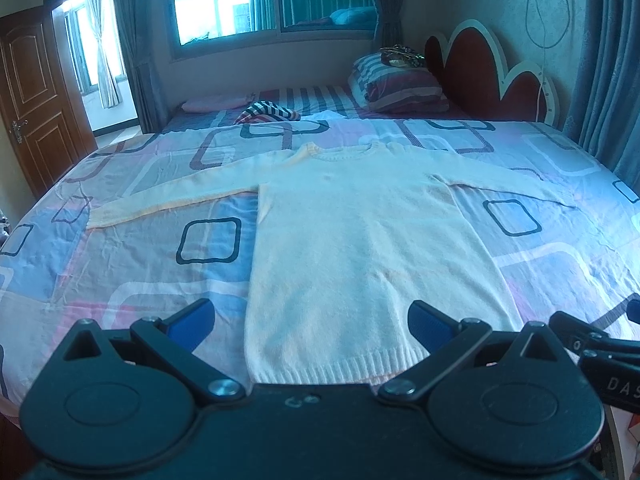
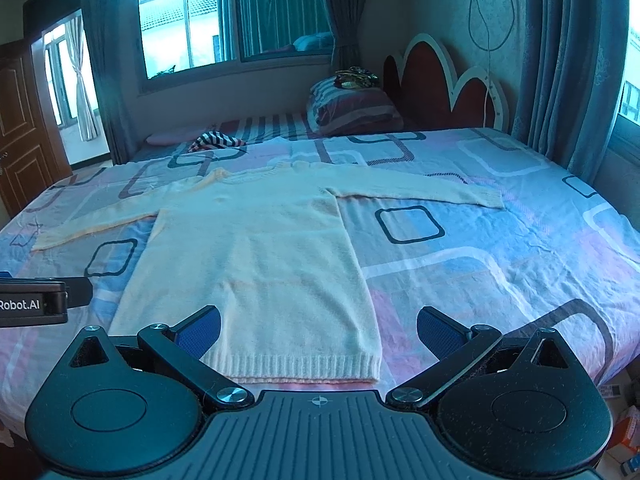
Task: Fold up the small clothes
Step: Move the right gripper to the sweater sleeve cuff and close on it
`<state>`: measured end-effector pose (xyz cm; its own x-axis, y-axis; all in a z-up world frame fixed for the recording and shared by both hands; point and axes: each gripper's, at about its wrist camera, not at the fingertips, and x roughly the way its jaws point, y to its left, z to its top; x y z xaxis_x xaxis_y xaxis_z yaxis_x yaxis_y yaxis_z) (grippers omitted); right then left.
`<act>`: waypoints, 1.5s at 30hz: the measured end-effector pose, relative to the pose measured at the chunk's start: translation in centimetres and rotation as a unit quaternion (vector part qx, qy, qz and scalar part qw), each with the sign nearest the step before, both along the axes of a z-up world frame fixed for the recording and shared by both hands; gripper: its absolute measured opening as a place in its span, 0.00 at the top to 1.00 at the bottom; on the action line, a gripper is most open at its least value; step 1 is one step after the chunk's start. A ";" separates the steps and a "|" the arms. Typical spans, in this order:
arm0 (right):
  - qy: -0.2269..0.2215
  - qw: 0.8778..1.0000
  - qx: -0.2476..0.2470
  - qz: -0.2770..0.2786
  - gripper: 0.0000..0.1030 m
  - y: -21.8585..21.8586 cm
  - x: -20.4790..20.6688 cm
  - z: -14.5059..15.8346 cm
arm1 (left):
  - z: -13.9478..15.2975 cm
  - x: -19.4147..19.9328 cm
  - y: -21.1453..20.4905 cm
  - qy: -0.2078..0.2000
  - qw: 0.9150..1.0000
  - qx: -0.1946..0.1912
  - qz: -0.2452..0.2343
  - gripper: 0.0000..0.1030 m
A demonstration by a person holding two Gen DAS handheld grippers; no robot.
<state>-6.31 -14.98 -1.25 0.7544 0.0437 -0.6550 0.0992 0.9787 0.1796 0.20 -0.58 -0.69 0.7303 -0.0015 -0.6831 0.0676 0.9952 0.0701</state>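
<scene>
A pale cream knit sweater [image 1: 360,240] lies flat on the bed, neck away from me, both sleeves spread out to the sides. It also shows in the right wrist view [image 2: 256,256]. My left gripper [image 1: 310,326] is open and empty, held above the sweater's ribbed hem near its left corner. My right gripper [image 2: 318,332] is open and empty, above the hem's right corner. The right gripper's body shows at the right edge of the left wrist view [image 1: 600,352]; the left gripper's body shows at the left edge of the right wrist view [image 2: 36,300].
The bed sheet [image 1: 140,264] is patterned with squares. A striped pillow [image 1: 400,84] and a red headboard [image 1: 480,68] are at the far right. A striped cloth [image 1: 266,112] lies behind the sweater. A door [image 1: 32,92] stands at the left.
</scene>
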 end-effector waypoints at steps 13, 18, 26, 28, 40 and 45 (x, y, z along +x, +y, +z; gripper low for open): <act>0.009 1.000 -0.003 -0.010 0.00 -2.6 4.8 -1.8 | -1.2 5.2 -0.5 0.018 1.000 -0.017 0.019 0.01; 0.014 1.000 0.000 -0.007 0.00 -3.7 7.3 -2.5 | -1.6 7.6 -1.4 0.022 0.999 -0.010 0.025 0.01; 0.013 1.000 0.003 0.001 0.00 -6.0 11.5 -3.1 | -1.7 11.1 -2.6 0.025 0.998 -0.024 0.044 0.01; 0.015 1.000 0.006 0.001 0.00 -6.8 12.6 -3.3 | -1.7 12.0 -2.9 0.026 0.998 -0.025 0.052 0.01; 0.023 1.000 0.008 -0.020 0.00 -12.7 19.1 -5.4 | -3.0 17.8 -4.7 0.032 0.994 -0.025 0.105 0.01; 0.029 0.999 0.000 -0.027 0.00 -14.8 21.5 -7.2 | -3.9 20.2 -5.4 0.040 0.993 -0.027 0.111 0.01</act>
<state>15.22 -29.83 -8.48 0.7160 0.0027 -0.6981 0.1631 0.9717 0.1711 20.35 -6.02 -4.63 0.6597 0.1154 -0.7426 -0.1500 0.9885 0.0204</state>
